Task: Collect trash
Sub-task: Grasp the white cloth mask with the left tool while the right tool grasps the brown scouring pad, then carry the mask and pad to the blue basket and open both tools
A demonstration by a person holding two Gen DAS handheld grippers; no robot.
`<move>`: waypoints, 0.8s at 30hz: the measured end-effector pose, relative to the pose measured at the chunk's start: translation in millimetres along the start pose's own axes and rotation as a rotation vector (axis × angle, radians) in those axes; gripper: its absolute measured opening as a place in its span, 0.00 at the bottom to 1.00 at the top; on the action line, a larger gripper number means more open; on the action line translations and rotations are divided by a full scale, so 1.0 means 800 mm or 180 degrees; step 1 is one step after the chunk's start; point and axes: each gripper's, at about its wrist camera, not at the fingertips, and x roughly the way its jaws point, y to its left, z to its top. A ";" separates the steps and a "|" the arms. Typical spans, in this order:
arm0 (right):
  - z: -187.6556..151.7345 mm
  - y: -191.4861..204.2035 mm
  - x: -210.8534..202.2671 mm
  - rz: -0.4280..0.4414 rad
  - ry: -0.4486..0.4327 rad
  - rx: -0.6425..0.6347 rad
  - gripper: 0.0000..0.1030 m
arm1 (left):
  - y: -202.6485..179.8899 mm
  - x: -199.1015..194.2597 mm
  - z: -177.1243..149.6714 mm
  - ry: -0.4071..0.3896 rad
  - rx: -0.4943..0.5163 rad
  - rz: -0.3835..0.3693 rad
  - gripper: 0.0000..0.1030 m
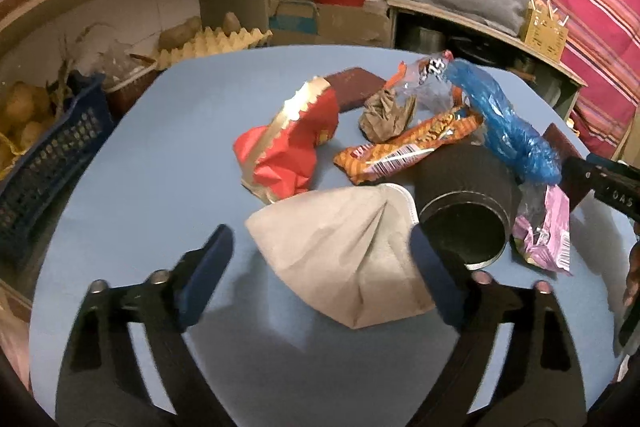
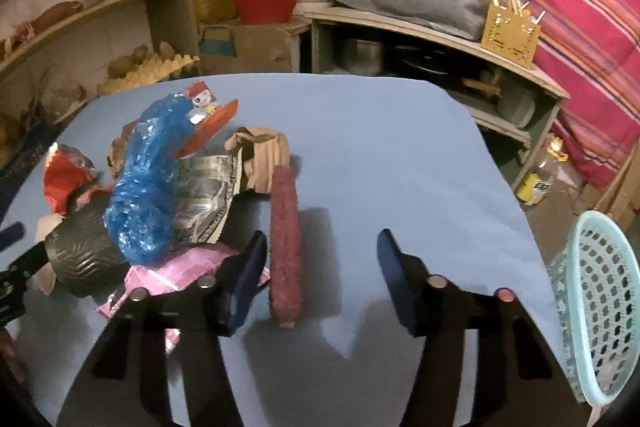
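From the left wrist view, the left gripper (image 1: 320, 267) is seen with its jaws apart over a blue table (image 1: 140, 207), and a crumpled beige paper napkin (image 1: 340, 255) lies between the blue pads (image 1: 208, 271); the right-hand pad overlaps the napkin's edge, but whether it is actually pressed cannot be told, and no grasp is shown. Beyond the napkin a pile of trash is gathered: a red and gold wrapper (image 1: 288, 147), an orange snack wrapper (image 1: 404, 147), a brown paper scrap (image 1: 384, 115), a black can on its side (image 1: 464, 203), a blue plastic bag (image 1: 512, 123) draped over the can, and a pink wrapper (image 1: 544, 231) just beside it. From the right wrist view, the right gripper (image 2: 320, 279) is seen released, nothing being clasped. A dark red sponge-like block (image 2: 285, 239) lies on the table between the pads, close to the left one and apparently apart from both. The pink wrapper (image 2: 176, 271) lies partly under the left pad, with the blue plastic bag (image 2: 148, 187) and the black can (image 2: 84, 251) further left. A pale blue perforated basket (image 2: 600, 307) stands at the table's right edge.
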 end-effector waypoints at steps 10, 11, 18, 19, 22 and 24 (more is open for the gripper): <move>-0.004 0.014 -0.004 0.0393 -0.0039 -0.0096 0.14 | 0.003 0.012 -0.002 0.0159 -0.0071 -0.0154 0.19; -0.004 0.013 -0.007 0.0408 -0.0060 -0.0103 0.14 | 0.003 0.009 -0.002 0.0129 -0.0067 -0.0148 0.16; -0.006 -0.006 -0.038 0.0386 -0.0220 -0.0159 0.14 | -0.002 -0.033 0.000 -0.0137 -0.0173 0.0108 0.07; -0.007 -0.012 -0.042 0.0382 -0.0237 -0.0150 0.14 | -0.007 -0.046 0.002 -0.0235 -0.0138 0.0196 0.07; -0.009 -0.038 -0.062 0.0357 -0.0303 -0.0076 0.14 | -0.018 -0.074 0.005 -0.0397 -0.0118 0.0286 0.07; -0.010 -0.057 -0.074 0.0335 -0.0344 -0.0021 0.14 | -0.025 -0.086 0.008 -0.0436 -0.0128 0.0294 0.07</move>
